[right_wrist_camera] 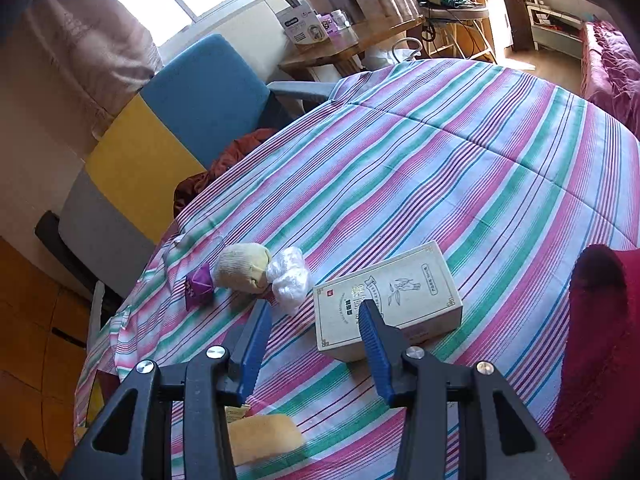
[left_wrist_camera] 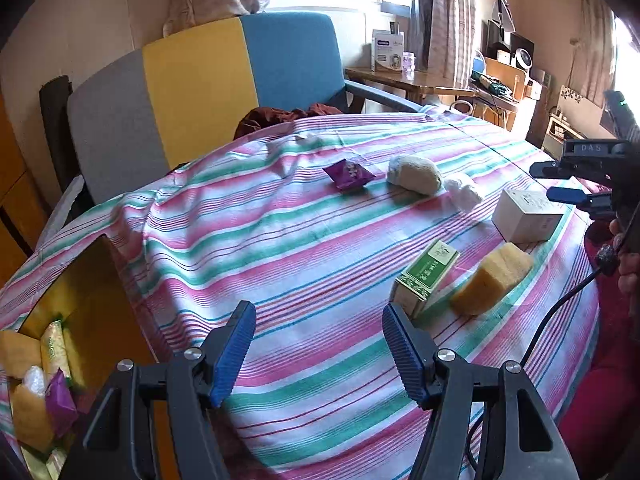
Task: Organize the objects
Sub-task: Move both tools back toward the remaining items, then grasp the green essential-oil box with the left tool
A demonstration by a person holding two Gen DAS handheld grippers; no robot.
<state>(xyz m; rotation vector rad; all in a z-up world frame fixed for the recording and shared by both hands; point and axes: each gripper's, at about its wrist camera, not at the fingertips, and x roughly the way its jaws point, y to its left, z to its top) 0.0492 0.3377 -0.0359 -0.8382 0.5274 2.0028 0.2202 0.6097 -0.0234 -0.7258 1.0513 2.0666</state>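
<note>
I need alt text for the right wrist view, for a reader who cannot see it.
The right gripper, open and empty, hovers over a striped tablecloth beside a cream box. Farther off lie a plastic bag, a rolled sock and a purple packet.

Striped cloth tablecloth – matt; porous yellow sponge; cardboard box

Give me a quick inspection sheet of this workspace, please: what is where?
Surface: striped cloth covering the table.
Job's things: purple packet, rolled sock, white plastic wad, white box, green box, yellow sponge on the cloth; cardboard box at left already holding items.
Clutter: nothing seen.
Grippers: left gripper open, empty; right gripper open, empty, above the white box.
Cables: black cable at right.
Surroundings: colour-block chair, window, shelves.
</note>
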